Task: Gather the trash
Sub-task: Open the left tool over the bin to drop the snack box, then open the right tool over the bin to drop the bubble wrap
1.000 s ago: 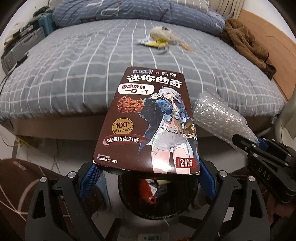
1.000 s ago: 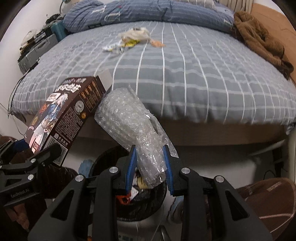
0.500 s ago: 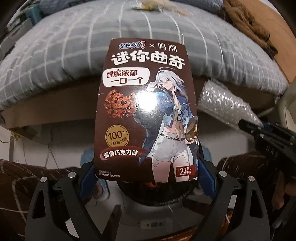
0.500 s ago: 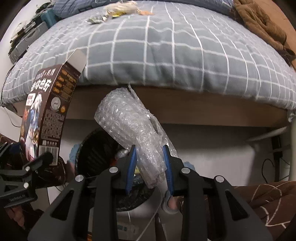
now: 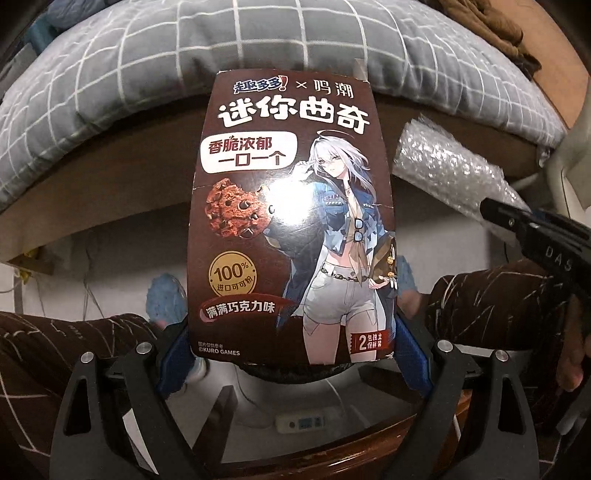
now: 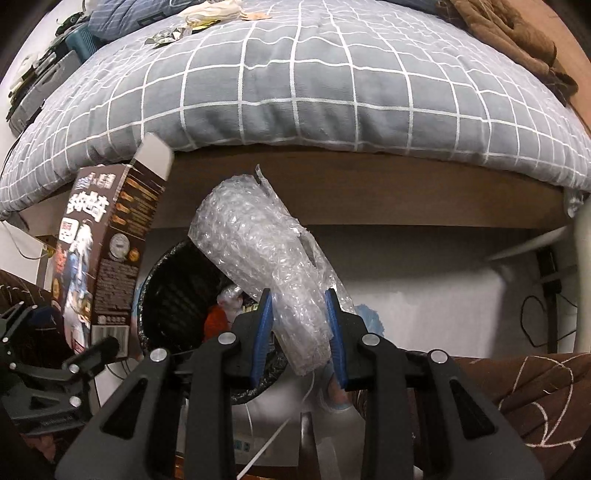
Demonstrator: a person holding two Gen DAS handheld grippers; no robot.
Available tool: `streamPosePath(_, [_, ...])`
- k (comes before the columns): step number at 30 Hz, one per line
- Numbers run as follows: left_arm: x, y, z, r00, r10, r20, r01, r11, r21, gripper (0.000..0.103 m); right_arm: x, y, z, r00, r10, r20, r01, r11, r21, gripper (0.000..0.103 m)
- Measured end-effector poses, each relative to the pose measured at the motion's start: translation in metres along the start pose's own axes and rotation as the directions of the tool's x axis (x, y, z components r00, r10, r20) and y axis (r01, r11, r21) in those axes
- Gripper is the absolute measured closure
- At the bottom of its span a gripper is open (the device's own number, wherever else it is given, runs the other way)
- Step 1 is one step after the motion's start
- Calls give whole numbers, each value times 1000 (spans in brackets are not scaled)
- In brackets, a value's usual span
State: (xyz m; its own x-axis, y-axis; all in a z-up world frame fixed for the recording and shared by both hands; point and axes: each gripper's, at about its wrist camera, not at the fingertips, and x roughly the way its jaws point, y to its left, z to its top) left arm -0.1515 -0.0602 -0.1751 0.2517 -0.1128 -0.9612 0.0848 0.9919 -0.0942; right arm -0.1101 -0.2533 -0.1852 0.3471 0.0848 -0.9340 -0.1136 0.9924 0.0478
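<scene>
A brown cookie box (image 5: 291, 221) with a cartoon figure stands upright between my left gripper's (image 5: 291, 354) blue pads, which are shut on its lower sides. Directly beneath it shows the dark rim of a round trash bin (image 5: 295, 371). My right gripper (image 6: 299, 332) is shut on a roll of clear bubble wrap (image 6: 266, 258), held tilted over the black bin (image 6: 162, 295), which has rubbish inside. From the right wrist view the box (image 6: 107, 258) hangs left of the bin. From the left wrist view the bubble wrap (image 5: 447, 173) sits at the right.
A bed with a grey checked cover (image 6: 295, 92) fills the background, its wooden side just behind the bin. More wrappers (image 6: 210, 11) lie far back on it, beside a brown garment (image 6: 517, 40). A person's legs in brown patterned trousers (image 5: 55, 350) flank the bin.
Both grippers have sunk and tipped downward with their loads. The bed has slid up in both views, and the bin and floor now show below.
</scene>
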Motion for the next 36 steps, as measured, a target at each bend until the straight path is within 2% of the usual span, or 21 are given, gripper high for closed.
streamPosePath(6, [-1, 3, 1, 1000, 7, 3, -7, 1000, -3, 14, 2, 6, 2, 1000, 3, -4, -3, 1000, -6, 76])
streamPosePath(10, [4, -3, -1, 999, 40, 1, -40, 999, -1, 12, 4, 10, 2, 1000, 3, -11, -3, 1000, -10, 76])
streamPosePath(12, [3, -1, 1, 999, 49, 18, -49, 999, -2, 6, 7, 12, 2, 1000, 5, -14, -5, 1000, -18, 76])
streamPosePath(17, [3, 4, 8, 997, 48, 54, -48, 999, -15, 6, 17, 28, 4, 999, 17, -31, -18, 998, -57, 76])
streamPosePath(24, [9, 25, 12, 993, 81, 84, -76, 996, -53, 6, 27, 58, 11, 998, 40, -45, -45, 994, -104, 76])
streamPosePath(36, [7, 78, 4, 990, 115, 85, -100, 982, -162, 6, 44, 111, 14, 993, 58, -98, -77, 976, -203, 75])
